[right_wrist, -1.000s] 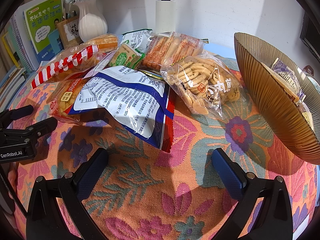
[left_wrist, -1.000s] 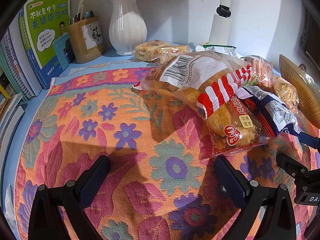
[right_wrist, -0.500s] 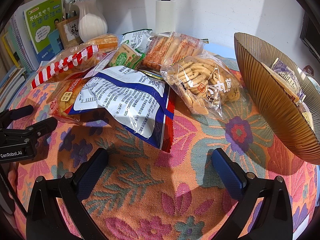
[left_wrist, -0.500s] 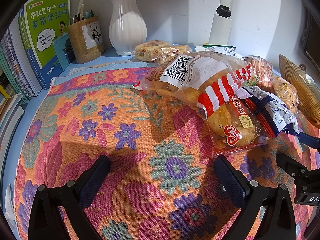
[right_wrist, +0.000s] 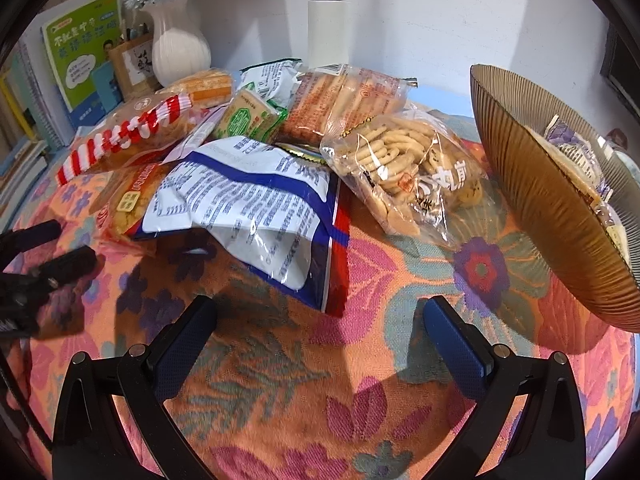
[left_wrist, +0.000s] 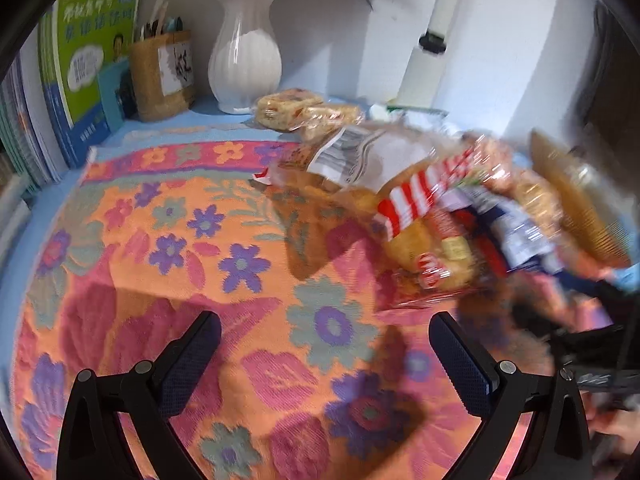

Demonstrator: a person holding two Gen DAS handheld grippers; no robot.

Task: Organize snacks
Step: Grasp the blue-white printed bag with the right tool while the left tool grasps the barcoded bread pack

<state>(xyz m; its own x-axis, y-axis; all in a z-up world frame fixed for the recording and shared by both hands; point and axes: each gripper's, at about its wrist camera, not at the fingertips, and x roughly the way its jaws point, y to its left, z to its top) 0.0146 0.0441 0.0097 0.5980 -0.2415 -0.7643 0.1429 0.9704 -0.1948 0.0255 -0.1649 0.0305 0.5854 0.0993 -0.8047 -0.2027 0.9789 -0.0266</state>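
Note:
A pile of snack bags lies on the floral cloth. In the right wrist view a blue-and-white bag (right_wrist: 256, 208) is nearest, with a clear bag of biscuit sticks (right_wrist: 408, 168) to its right, a red-striped bag (right_wrist: 128, 136) to its left, and a green pack (right_wrist: 244, 118) and an orange pack (right_wrist: 340, 100) behind. My right gripper (right_wrist: 318, 344) is open and empty just in front of the blue-and-white bag. In the blurred left wrist view the red-striped bag (left_wrist: 404, 184) lies ahead to the right. My left gripper (left_wrist: 326, 364) is open and empty above the cloth.
A ribbed brown bowl (right_wrist: 536, 200) with wrapped snacks stands at the right. A white vase (left_wrist: 244, 52), a pencil holder (left_wrist: 162, 74) and books (left_wrist: 88, 60) line the back left. A white cylinder (right_wrist: 328, 24) stands by the wall. The left gripper shows in the right view (right_wrist: 36, 264).
The left wrist view has gone blurred and shifted: the left gripper is moving, the scene sliding slightly right and down. The right gripper has edged a little closer to the bags.

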